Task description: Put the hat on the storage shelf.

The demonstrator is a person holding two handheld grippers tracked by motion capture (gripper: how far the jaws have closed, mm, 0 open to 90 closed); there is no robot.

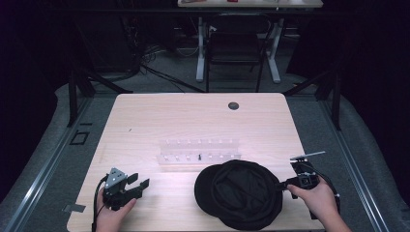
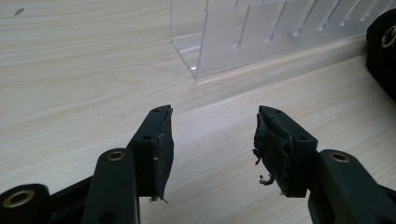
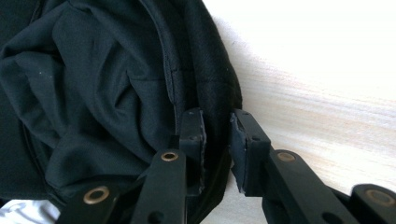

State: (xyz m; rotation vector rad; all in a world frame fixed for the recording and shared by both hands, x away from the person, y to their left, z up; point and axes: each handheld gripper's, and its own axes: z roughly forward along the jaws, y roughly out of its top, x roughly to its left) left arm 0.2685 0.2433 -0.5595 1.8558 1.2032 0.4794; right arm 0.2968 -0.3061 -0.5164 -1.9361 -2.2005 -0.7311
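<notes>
A black cap (image 1: 241, 193) lies upside down on the wooden table (image 1: 159, 116) at the front right, its lining (image 3: 93, 93) facing up. My right gripper (image 1: 282, 185) (image 3: 217, 135) is shut on the cap's right rim, one jaw inside the cap and one outside. At the front left, my left gripper (image 1: 139, 180) (image 2: 212, 121) is held open just above the bare wood with nothing between its jaws. It points toward a clear acrylic rack (image 1: 199, 151) (image 2: 243, 42) that stands mid-table just behind the cap. The cap's edge (image 2: 385, 51) shows at the far right of the left gripper view.
A small dark piece (image 1: 199, 156) sits in the rack's front row. A round cable hole (image 1: 233, 105) lies near the table's far edge. A dark chair (image 1: 235, 48) and a white-legged desk stand beyond the table. Bare wood stretches left of and behind the rack.
</notes>
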